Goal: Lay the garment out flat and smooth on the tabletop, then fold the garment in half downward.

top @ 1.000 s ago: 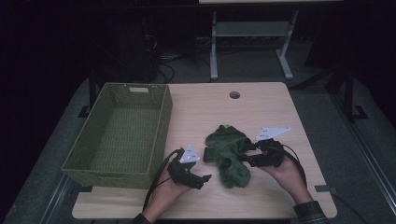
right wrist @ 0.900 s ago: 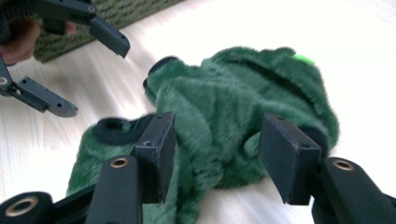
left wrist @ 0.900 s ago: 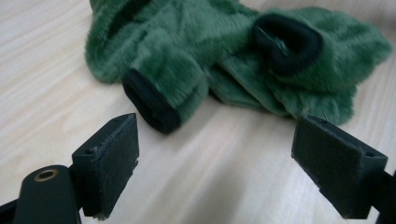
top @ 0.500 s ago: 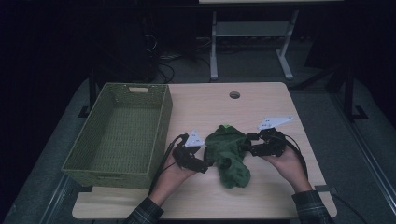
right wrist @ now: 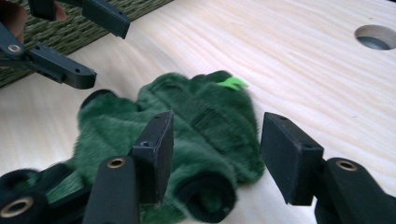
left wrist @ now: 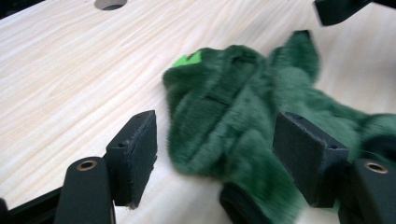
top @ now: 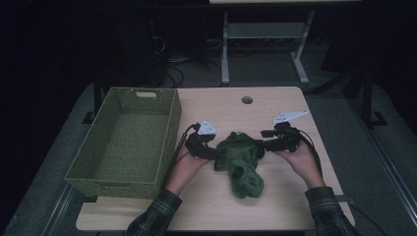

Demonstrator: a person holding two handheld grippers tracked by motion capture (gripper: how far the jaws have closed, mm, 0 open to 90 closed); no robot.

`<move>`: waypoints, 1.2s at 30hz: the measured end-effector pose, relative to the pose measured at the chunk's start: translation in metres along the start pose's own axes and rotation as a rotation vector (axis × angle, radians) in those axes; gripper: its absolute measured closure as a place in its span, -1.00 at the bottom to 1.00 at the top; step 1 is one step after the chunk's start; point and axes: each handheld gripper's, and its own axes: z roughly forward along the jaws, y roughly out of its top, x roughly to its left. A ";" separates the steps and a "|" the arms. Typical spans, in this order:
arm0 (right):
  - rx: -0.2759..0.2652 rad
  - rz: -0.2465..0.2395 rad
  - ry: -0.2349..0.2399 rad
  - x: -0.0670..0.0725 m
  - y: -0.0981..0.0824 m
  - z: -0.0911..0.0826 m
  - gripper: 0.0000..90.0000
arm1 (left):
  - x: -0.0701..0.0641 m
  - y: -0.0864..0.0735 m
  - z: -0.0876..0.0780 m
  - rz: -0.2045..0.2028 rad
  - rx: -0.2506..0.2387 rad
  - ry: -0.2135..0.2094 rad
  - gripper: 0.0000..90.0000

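While flanked by two claws: one green garment (top: 239, 160), one basket (top: 126, 142).

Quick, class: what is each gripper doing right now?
Left gripper: open, closing around the green fleece garment.
Right gripper: open, garment edge between its jaws.

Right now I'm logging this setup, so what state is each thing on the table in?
Green fuzzy garment: crumpled on the table, not in the basket.
Basket: upright beside the garment, nothing visible inside.
Left gripper: jaws have just been closing, fabric between them, pads not yet pressing.
Right gripper: jaws apart around the garment's other edge, no clear pinch.
Table: bare wood around the garment, round hole near the far edge.
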 end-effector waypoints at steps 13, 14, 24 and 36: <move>0.067 0.038 -0.014 -0.029 0.008 0.027 -0.01 | 0.023 -0.002 0.038 -0.012 0.065 0.017 -0.24; 0.081 0.040 -0.016 -0.031 0.006 0.030 -0.01 | 0.024 -0.003 0.040 -0.016 0.064 0.014 -0.21; 0.187 0.029 0.009 -0.037 -0.006 0.061 0.22 | 0.031 -0.013 0.060 -0.029 0.135 -0.035 0.17; 0.203 0.041 0.015 -0.037 -0.011 0.067 0.92 | 0.031 -0.007 0.063 -0.007 0.150 0.002 0.91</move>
